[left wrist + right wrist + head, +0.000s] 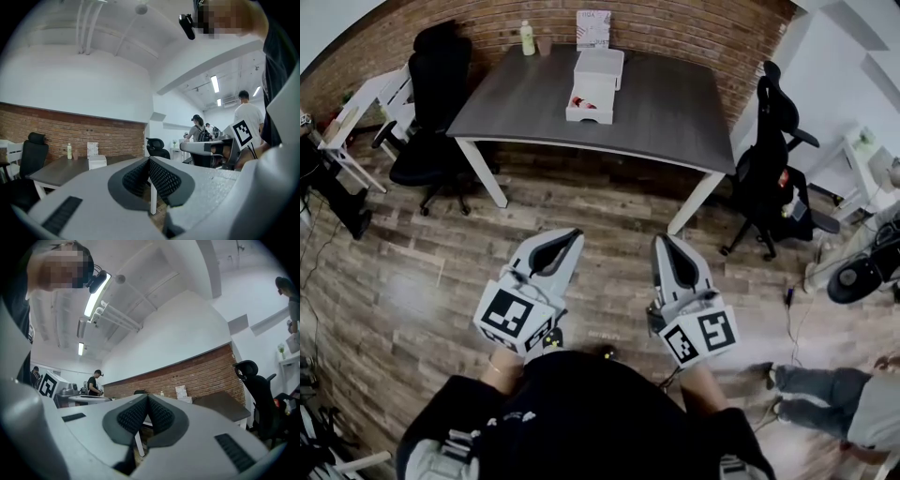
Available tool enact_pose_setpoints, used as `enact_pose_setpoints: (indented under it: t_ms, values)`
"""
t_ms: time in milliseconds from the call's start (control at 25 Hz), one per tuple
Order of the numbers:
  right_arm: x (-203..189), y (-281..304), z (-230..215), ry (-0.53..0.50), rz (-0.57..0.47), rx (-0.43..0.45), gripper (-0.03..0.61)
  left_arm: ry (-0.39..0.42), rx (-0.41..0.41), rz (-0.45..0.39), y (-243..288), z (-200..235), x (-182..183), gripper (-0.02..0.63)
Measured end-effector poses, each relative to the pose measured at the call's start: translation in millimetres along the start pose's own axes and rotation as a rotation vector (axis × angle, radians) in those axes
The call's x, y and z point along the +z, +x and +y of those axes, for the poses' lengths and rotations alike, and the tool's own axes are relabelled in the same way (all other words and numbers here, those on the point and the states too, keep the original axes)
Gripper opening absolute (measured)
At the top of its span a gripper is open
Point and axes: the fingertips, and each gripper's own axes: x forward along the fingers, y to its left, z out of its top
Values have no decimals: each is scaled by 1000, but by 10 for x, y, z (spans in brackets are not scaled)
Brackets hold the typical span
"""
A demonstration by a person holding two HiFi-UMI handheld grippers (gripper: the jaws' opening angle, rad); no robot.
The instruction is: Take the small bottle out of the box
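Your left gripper (149, 161) has its jaws closed together, the ribbed pads meeting with nothing between them. Beyond the tips and off to their left stands a dark table (56, 172) in front of a brick wall (93, 133). On the table, closest to the jaw line, sits a white box (97, 162), with a card (92, 149) behind it and a green bottle (69, 151) further left. One black chair (33, 154) stands at the far left and another chair (157, 147) just past the tips. To the right of the tongs you see a marker cube (242, 133) and people (199, 131) in the background.
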Motion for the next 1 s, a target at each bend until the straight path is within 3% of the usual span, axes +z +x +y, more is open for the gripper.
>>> enact_pose_setpoints:
  t_ms: [280,560,1000]
  values:
    - [65,-307,-193,-42,5,38,2,5,1,8,182,-358,-25,-3]
    - [10,-509,-269,-9,13,84,2,6,40,57,153,-614,-84,-3]
    - [-125,-527,-279,33,20,118,14,3,86,94,84,-633,-182,-2]
